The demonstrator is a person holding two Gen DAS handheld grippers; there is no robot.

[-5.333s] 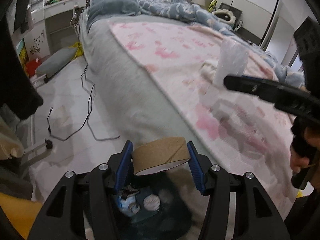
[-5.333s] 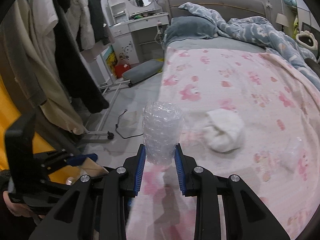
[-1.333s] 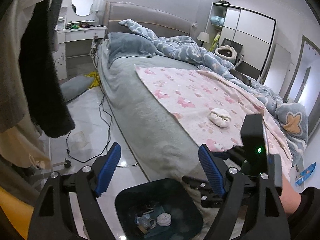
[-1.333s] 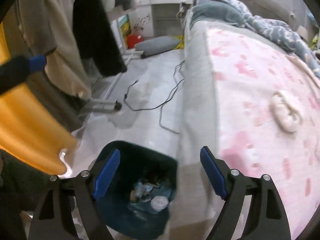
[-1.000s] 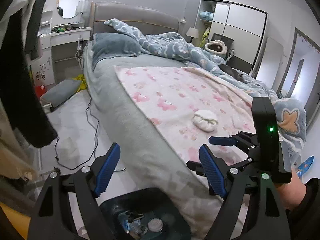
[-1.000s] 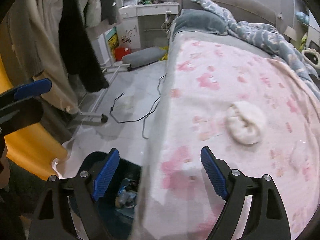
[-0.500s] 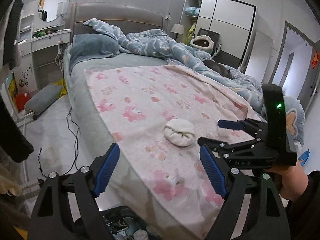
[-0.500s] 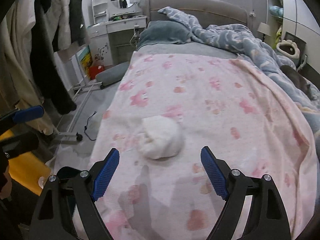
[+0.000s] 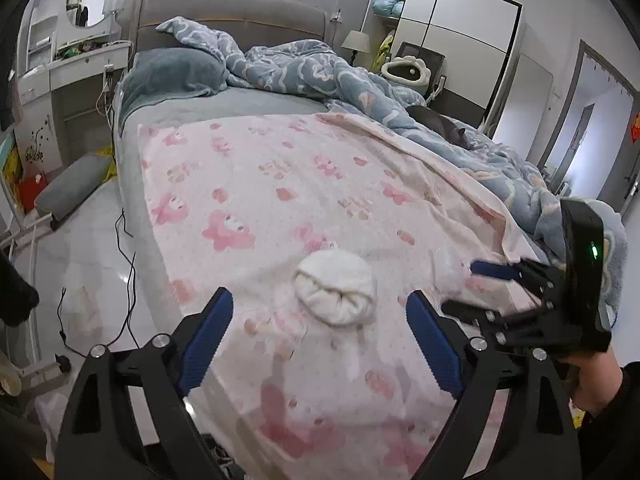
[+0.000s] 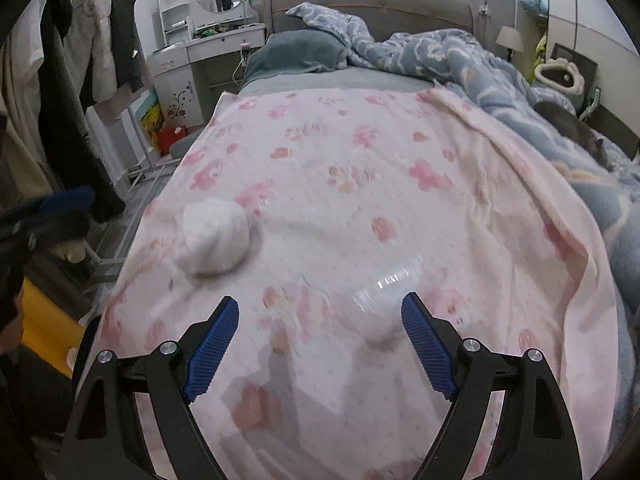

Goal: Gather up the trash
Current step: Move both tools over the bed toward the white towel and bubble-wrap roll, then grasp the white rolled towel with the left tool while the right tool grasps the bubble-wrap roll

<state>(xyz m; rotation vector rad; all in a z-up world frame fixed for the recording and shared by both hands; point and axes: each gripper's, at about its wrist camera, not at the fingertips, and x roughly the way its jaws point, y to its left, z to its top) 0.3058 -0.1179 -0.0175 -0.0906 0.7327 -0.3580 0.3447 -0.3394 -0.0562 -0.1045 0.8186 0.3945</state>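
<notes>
Over the pink flower-print blanket point(image 9: 280, 184), both tools aimed down at the bed. Left gripper point(image 9: 320, 320): jaws wide and opening further, nothing between the blue pads point(image 9: 206, 330), nothing held. Just beyond its fingertips, slightly right of centre, a white crumpled wad point(image 9: 336, 286), paper or cloth, cannot tell which, resting on the blanket. Right gripper point(image 10: 320, 322): jaws spread wide, nothing gripped. Lying on the blanket close ahead of its right pad point(image 10: 426, 342), a clear plastic cup point(image 10: 380, 296), blurred, catching a glint of light, not touched by either pad. From the right wrist view, the same white wad point(image 10: 214, 236) off to the left, well apart from the cup. Seen from the left wrist view, the right gripper point(image 9: 480, 286) held by a hand point(image 9: 592, 380) at the right edge. Behind, a rumpled blue duvet point(image 9: 320, 72) against the grey headboard point(image 9: 224, 8).
</notes>
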